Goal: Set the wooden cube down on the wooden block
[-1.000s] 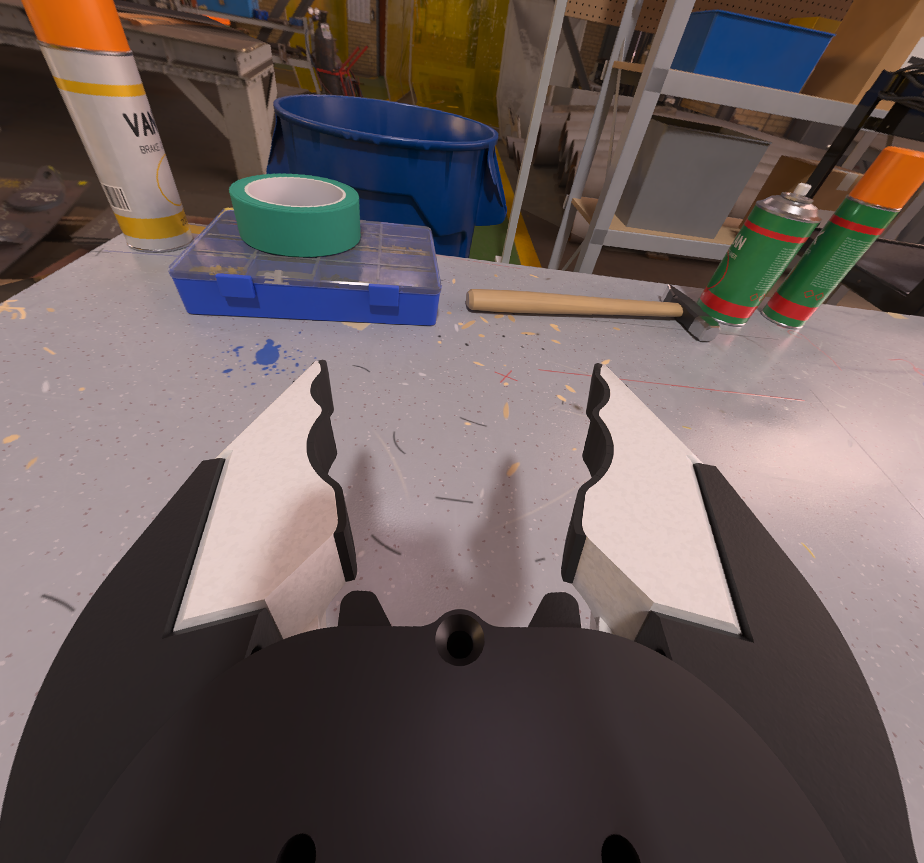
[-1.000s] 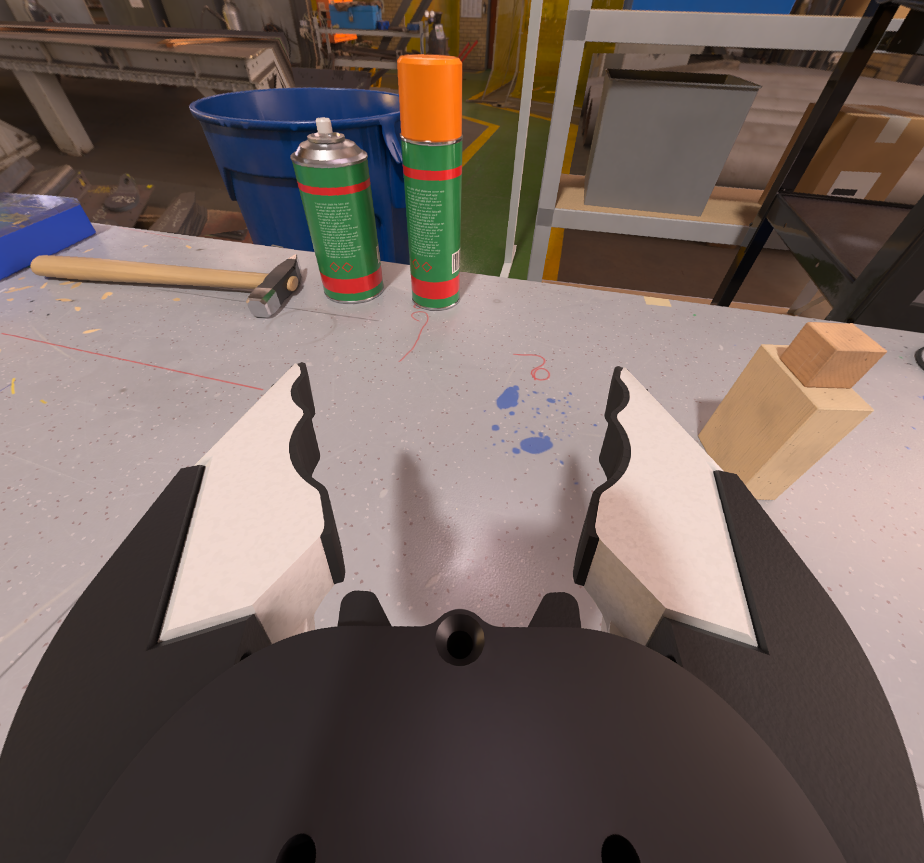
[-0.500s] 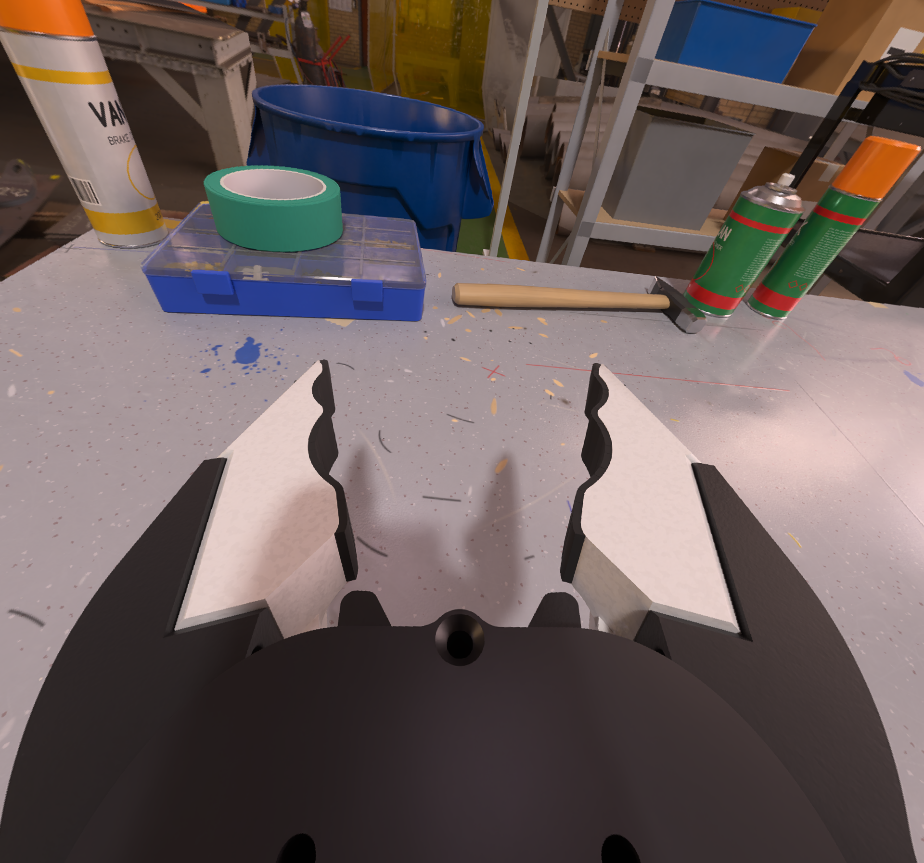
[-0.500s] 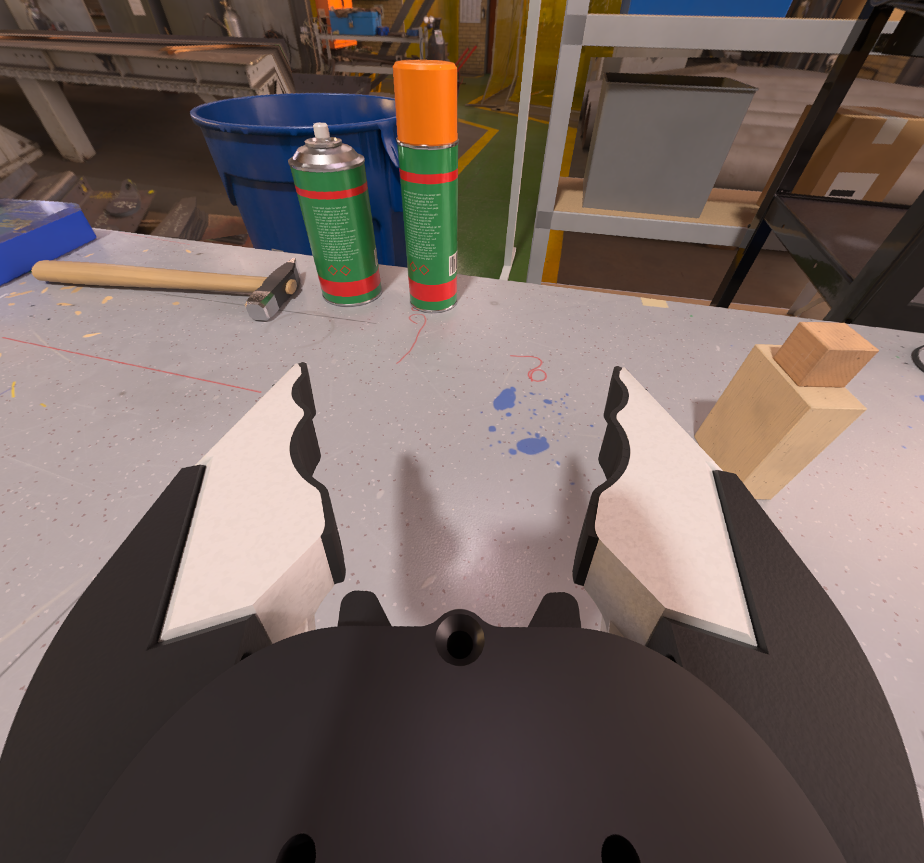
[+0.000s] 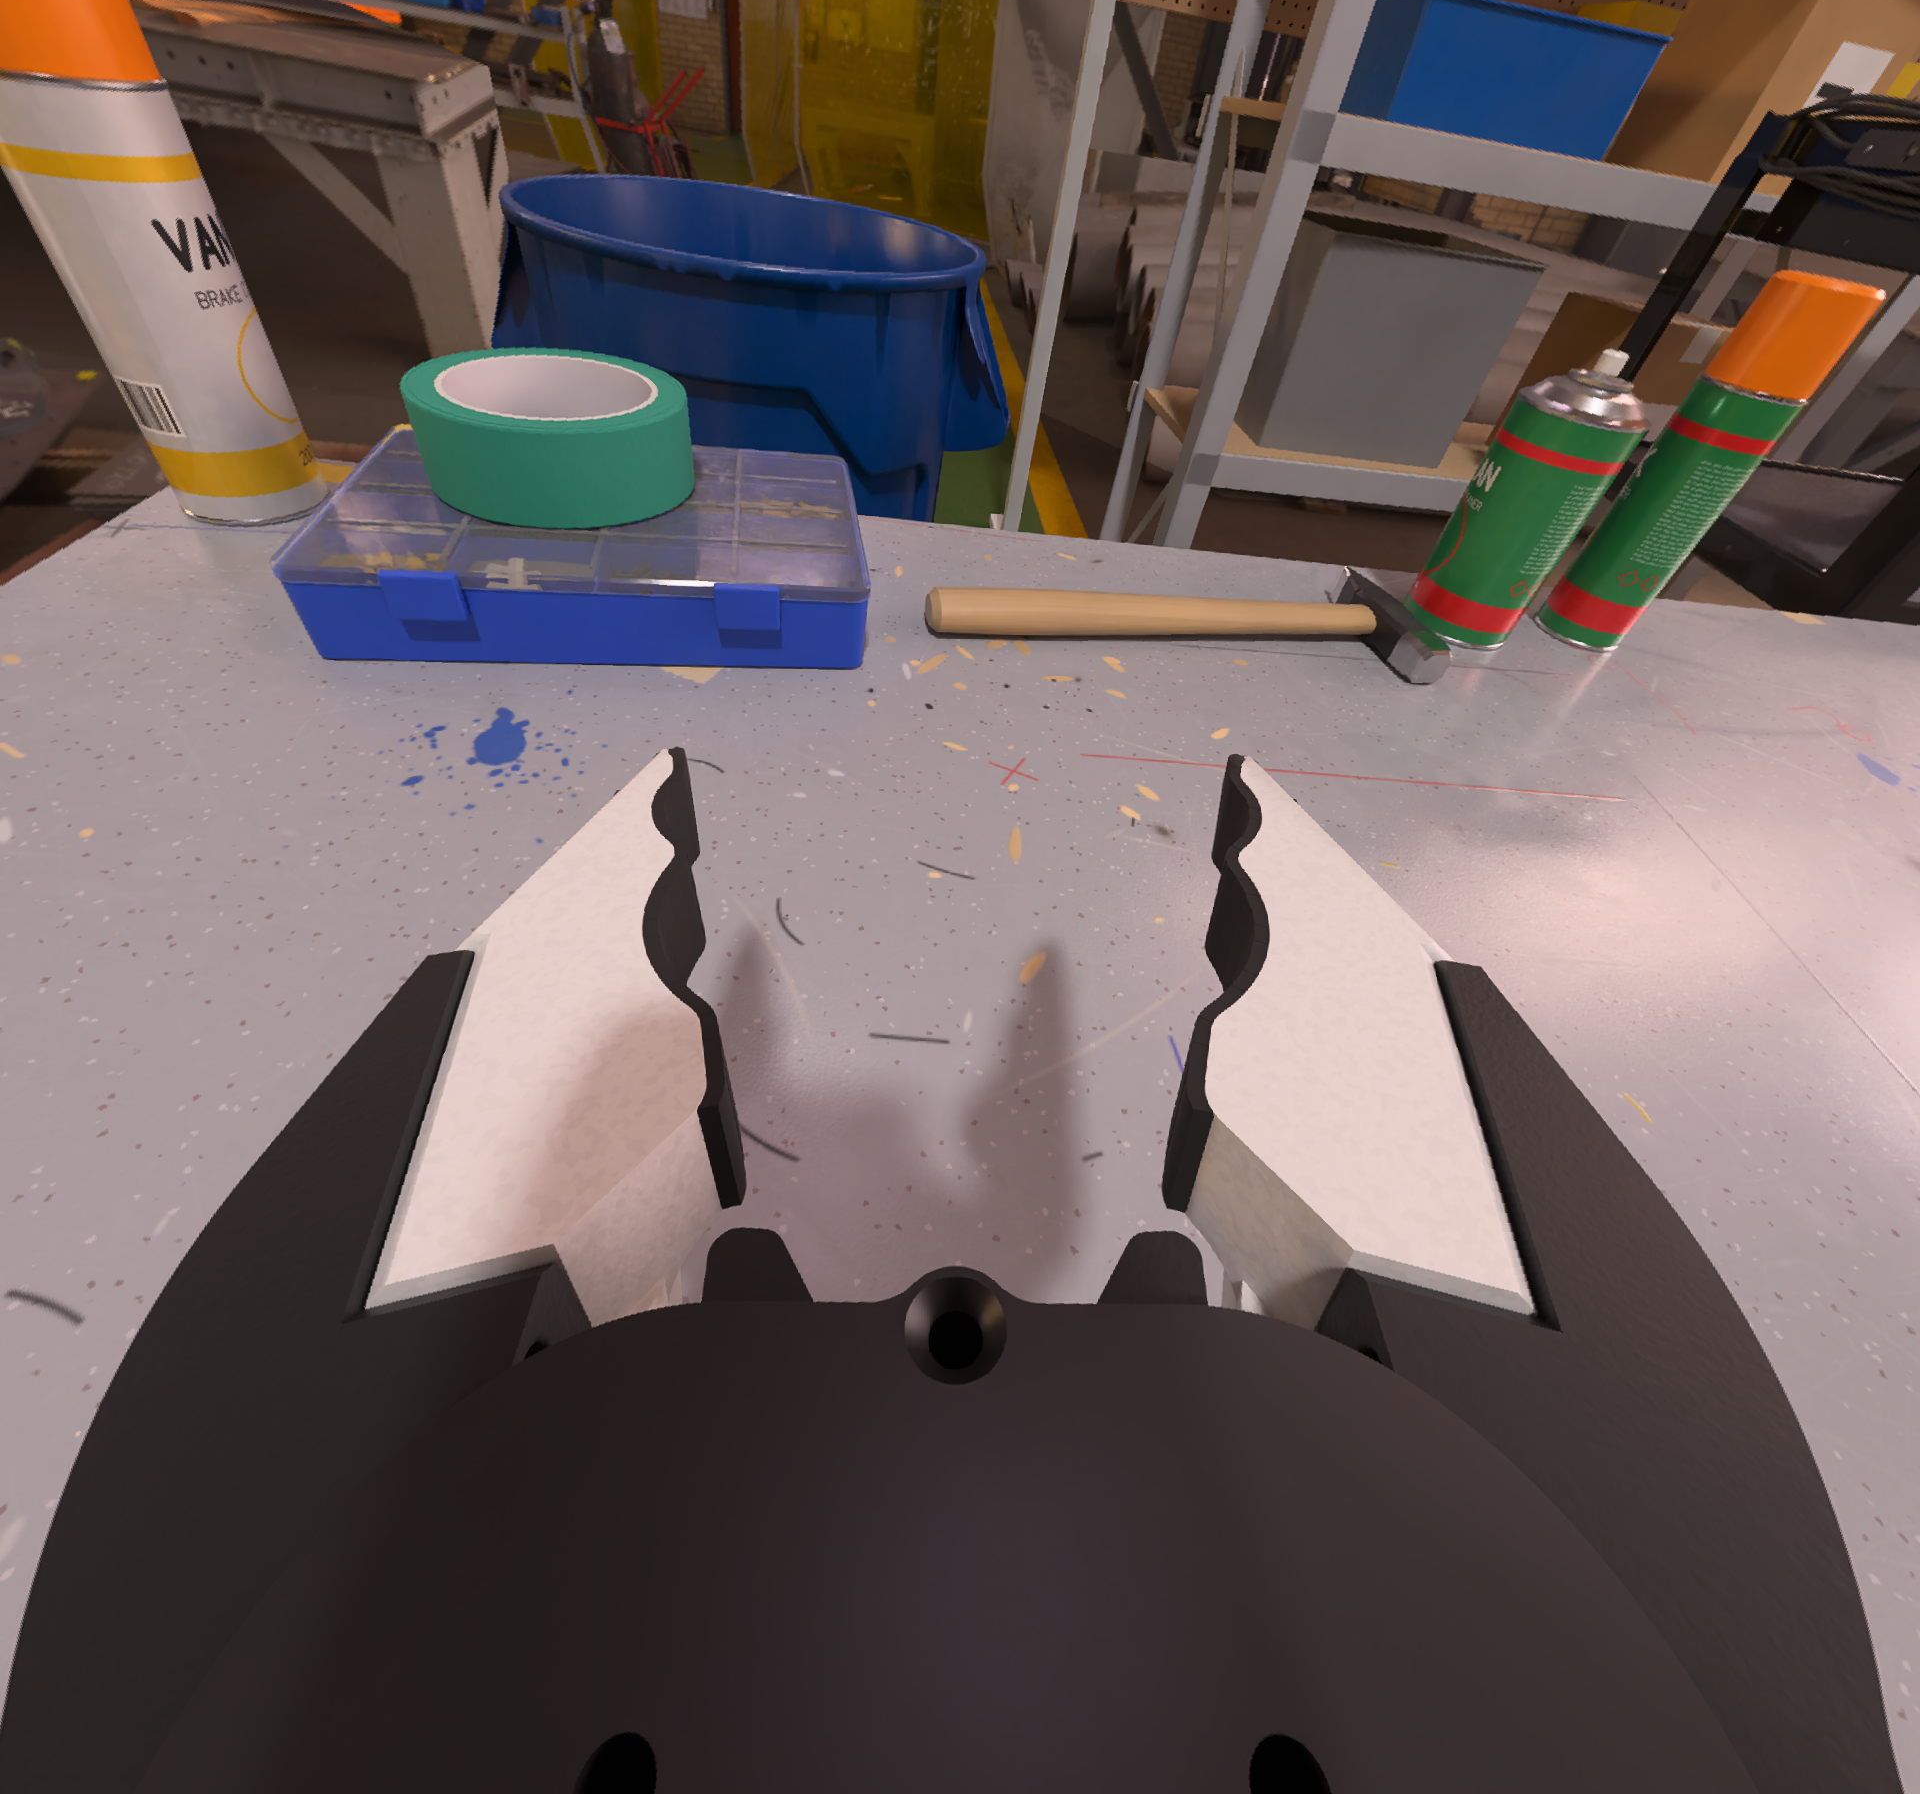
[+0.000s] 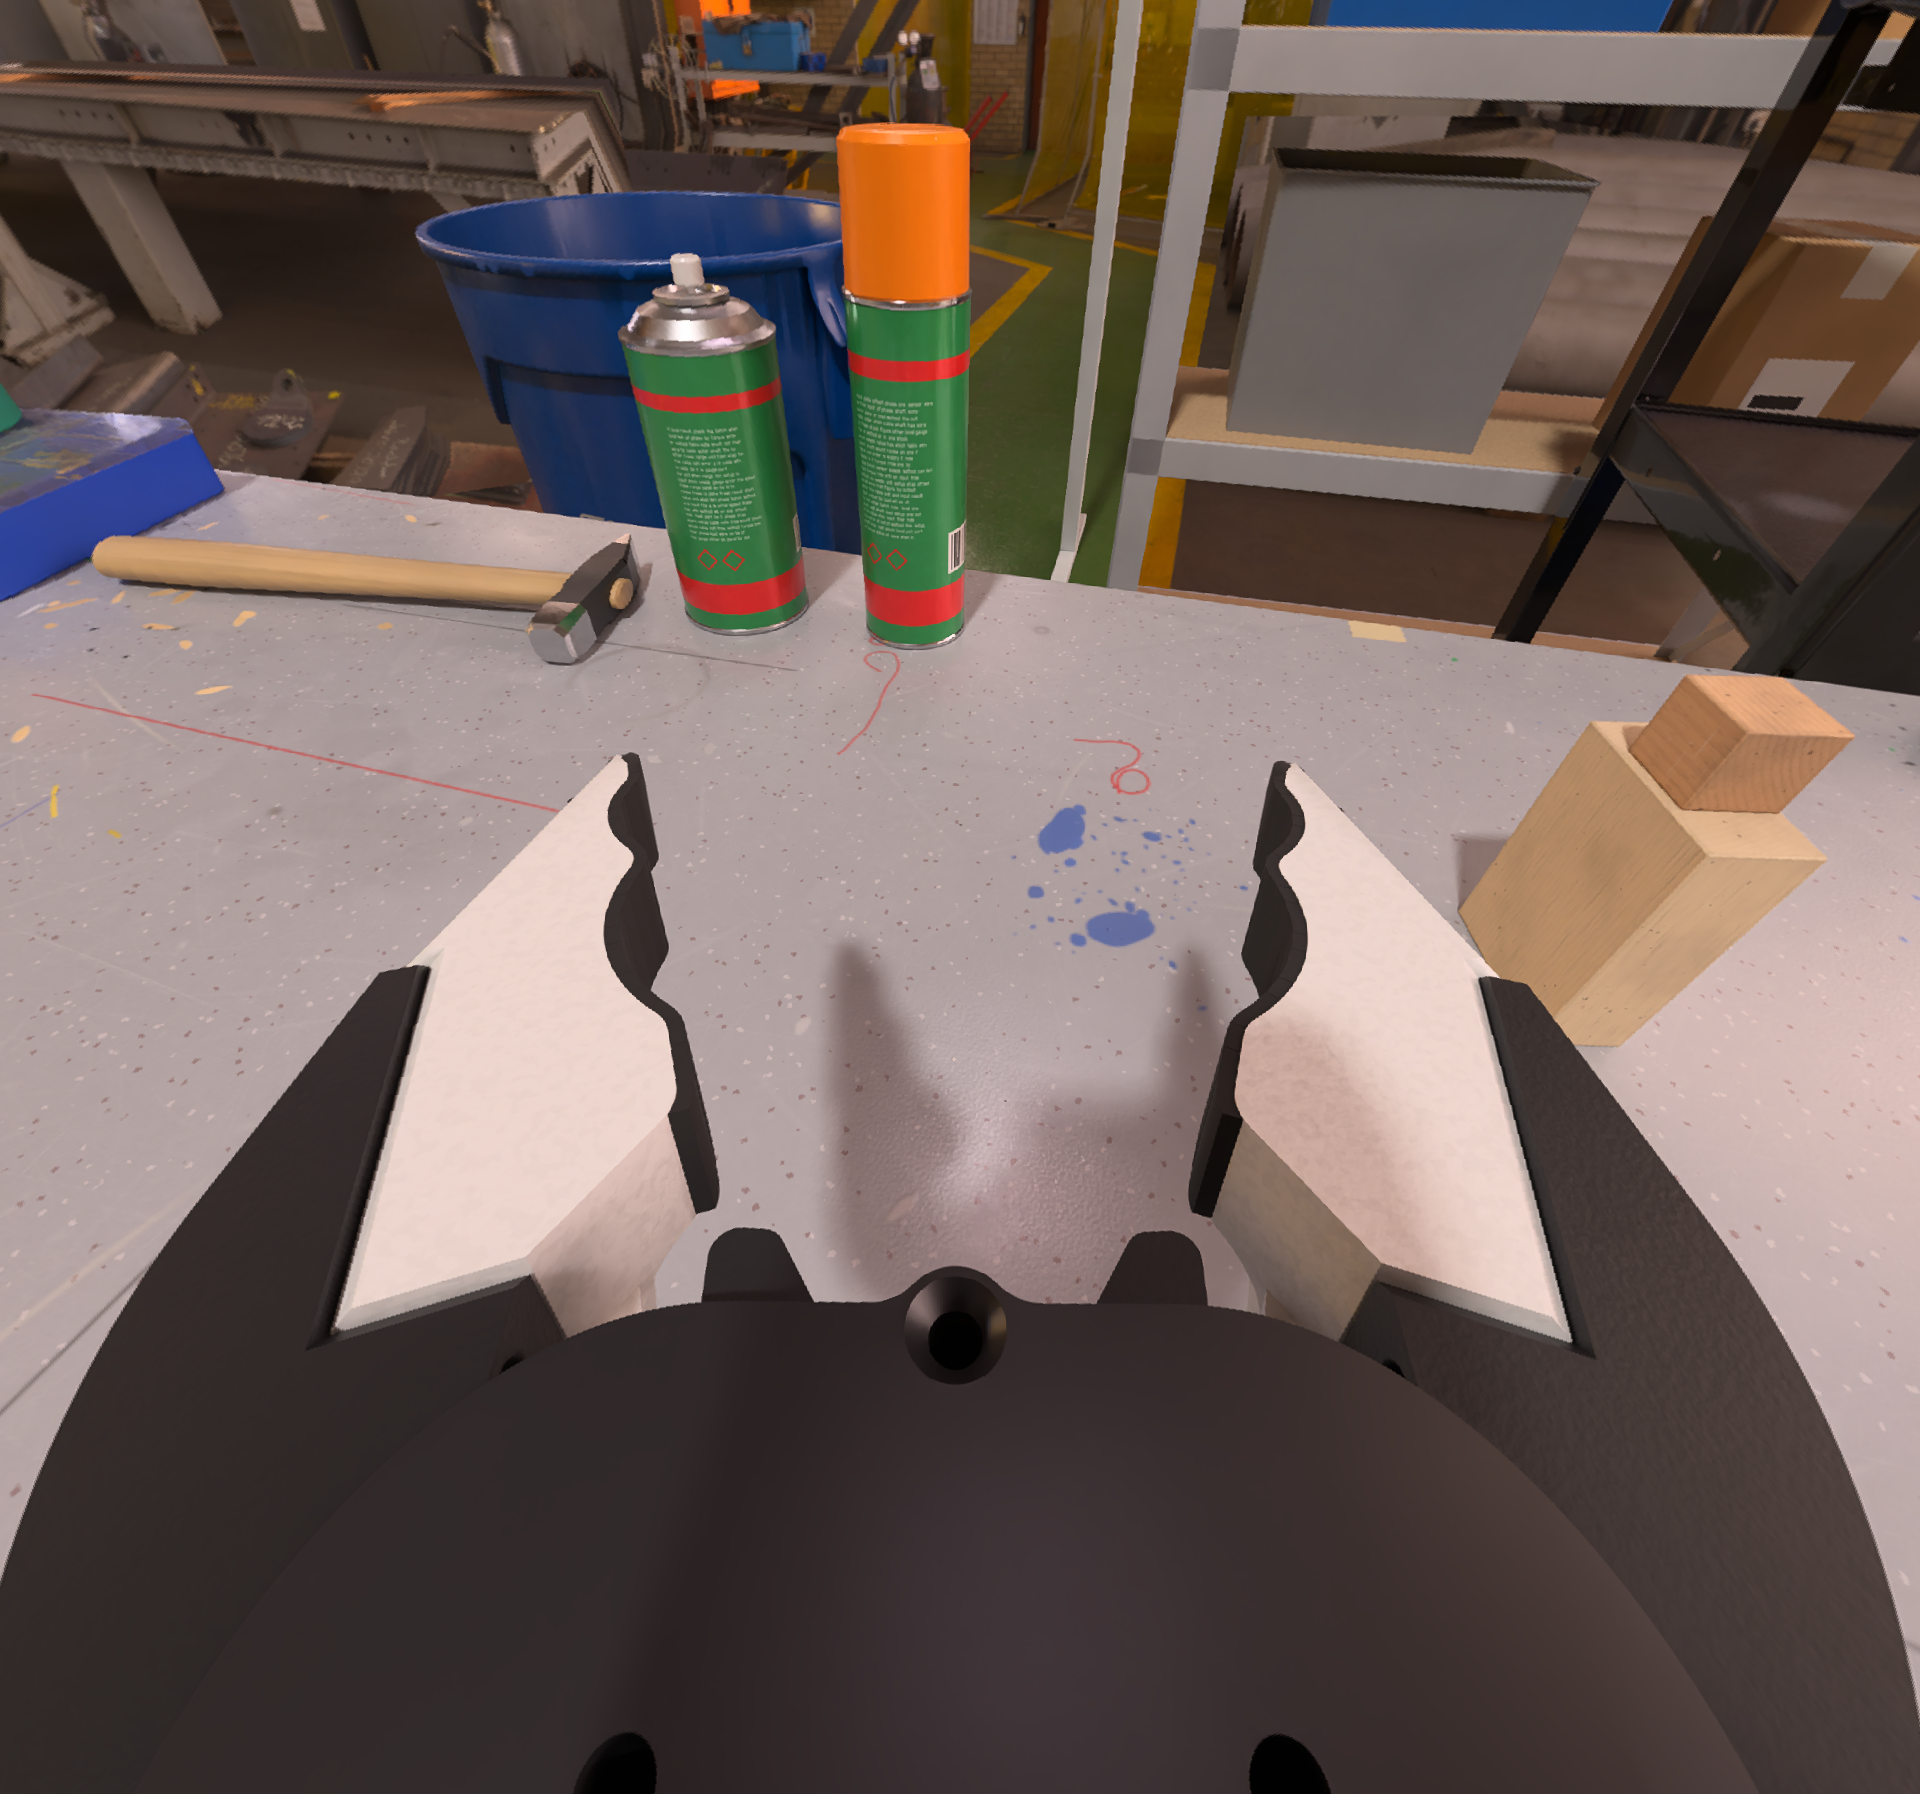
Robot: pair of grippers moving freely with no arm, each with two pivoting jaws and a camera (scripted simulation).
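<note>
In the right wrist view a small reddish wooden cube (image 6: 1737, 745) rests on top of a pale wooden block (image 6: 1621, 887) at the right of the grey table. My right gripper (image 6: 954, 768) is open and empty, to the left of the block and apart from it. My left gripper (image 5: 954, 762) is open and empty over bare table; the cube and block do not show in its view.
Two green spray cans (image 6: 715, 456) (image 6: 906, 394) and a hammer (image 6: 353, 575) lie at the table's far edge. A blue parts case (image 5: 582, 575) with a green tape roll (image 5: 549, 435) and a white spray can (image 5: 135, 269) stand far left. A blue bin (image 5: 748, 331) stands beyond the table.
Both grippers have drawn back and shifted slightly; the far objects look a little smaller and lower. Both stay open. The cube stays on the block.
</note>
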